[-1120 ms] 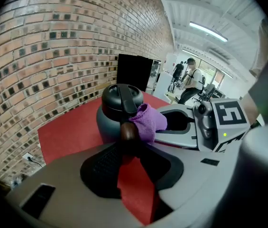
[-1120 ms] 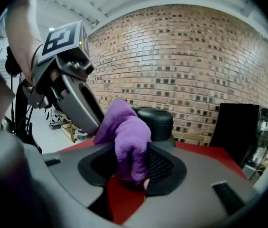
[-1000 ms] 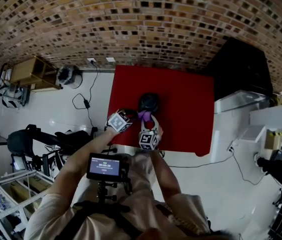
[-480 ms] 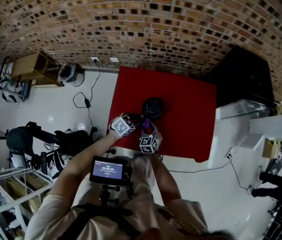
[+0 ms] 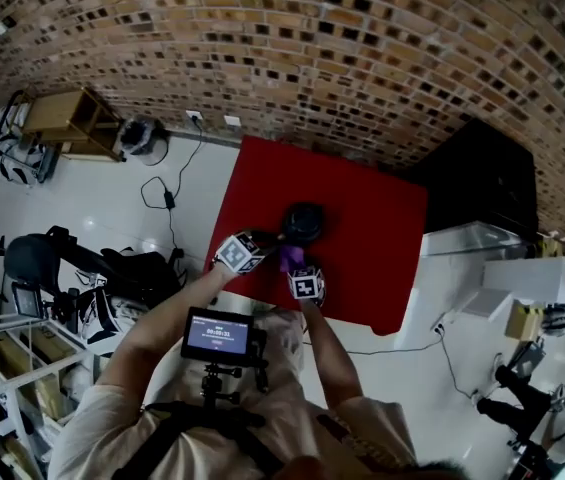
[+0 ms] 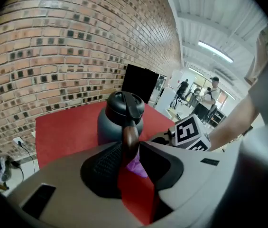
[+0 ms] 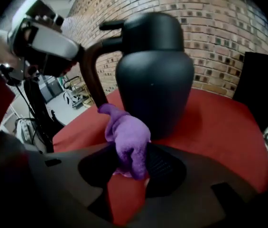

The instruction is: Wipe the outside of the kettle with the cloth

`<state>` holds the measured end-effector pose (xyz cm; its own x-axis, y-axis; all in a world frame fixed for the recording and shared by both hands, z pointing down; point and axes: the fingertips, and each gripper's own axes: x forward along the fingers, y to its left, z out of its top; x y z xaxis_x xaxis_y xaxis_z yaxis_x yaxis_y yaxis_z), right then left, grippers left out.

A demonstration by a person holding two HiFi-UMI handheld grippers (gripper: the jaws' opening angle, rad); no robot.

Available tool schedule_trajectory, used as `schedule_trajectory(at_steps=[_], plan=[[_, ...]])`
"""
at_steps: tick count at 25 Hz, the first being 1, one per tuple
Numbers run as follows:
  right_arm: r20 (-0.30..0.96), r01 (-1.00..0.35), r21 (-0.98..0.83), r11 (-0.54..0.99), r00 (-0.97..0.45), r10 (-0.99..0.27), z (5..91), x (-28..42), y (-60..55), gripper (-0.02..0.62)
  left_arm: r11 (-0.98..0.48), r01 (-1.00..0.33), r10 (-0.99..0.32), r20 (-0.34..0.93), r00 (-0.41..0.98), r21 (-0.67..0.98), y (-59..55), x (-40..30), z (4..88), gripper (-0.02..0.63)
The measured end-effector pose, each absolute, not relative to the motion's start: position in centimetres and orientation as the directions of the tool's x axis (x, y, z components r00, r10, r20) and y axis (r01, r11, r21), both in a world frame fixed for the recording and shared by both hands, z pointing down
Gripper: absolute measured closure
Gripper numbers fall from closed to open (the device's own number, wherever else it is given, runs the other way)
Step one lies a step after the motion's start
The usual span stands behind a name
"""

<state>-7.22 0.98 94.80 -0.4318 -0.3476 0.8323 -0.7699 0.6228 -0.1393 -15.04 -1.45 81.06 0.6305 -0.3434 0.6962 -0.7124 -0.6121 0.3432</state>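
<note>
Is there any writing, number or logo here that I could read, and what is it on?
Small screen at the person's chest: a row of pale digits, too small to read.
Marker cube: a black-and-white square pattern, not letters.
Kettle and cloth: no print visible.
Nothing else readable.

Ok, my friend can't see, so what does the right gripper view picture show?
The right gripper has its jaws shut on a purple cloth, held up close to a dark kettle standing on a red table. At the upper left, the left gripper grips the kettle's curved brown handle, with a brick wall behind.
</note>
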Motion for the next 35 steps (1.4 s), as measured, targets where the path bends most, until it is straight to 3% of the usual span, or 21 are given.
schedule_trajectory(at_steps=[6,17,24,26,35], plan=[[0.748,-0.793,-0.233,0.563,-0.516,-0.417,86.9,0.4,-0.2,0.411,-0.516,-0.763,-0.515,0.571,0.639,0.389,-2.8,-17.7,76.5,0.509],[0.499,-0.792,-0.283,0.541,-0.603,-0.623,70.0,14.1,-7.0,0.411,-0.311,-0.856,-0.743,0.456,0.489,0.412,-2.8,-20.1,70.0,0.508],[0.419,-0.806,-0.321,0.497,-0.591,-0.689,66.8,18.4,-8.8,0.411,-0.281,-0.882,-0.739,0.502,0.45,0.377,-0.6,-19.0,71.2,0.498],[0.426,-0.803,-0.329,0.497,-0.596,-0.681,67.3,18.4,-8.5,0.411,-0.255,-0.894,-0.724,0.541,0.428,0.368,-0.3,-19.2,72.6,0.419],[0.45,-0.772,-0.352,0.53,-0.636,-0.627,69.0,16.6,-6.8,0.411,-0.257,-0.885,-0.586,0.665,0.462,0.388,-1.4,-17.6,80.1,0.334]])
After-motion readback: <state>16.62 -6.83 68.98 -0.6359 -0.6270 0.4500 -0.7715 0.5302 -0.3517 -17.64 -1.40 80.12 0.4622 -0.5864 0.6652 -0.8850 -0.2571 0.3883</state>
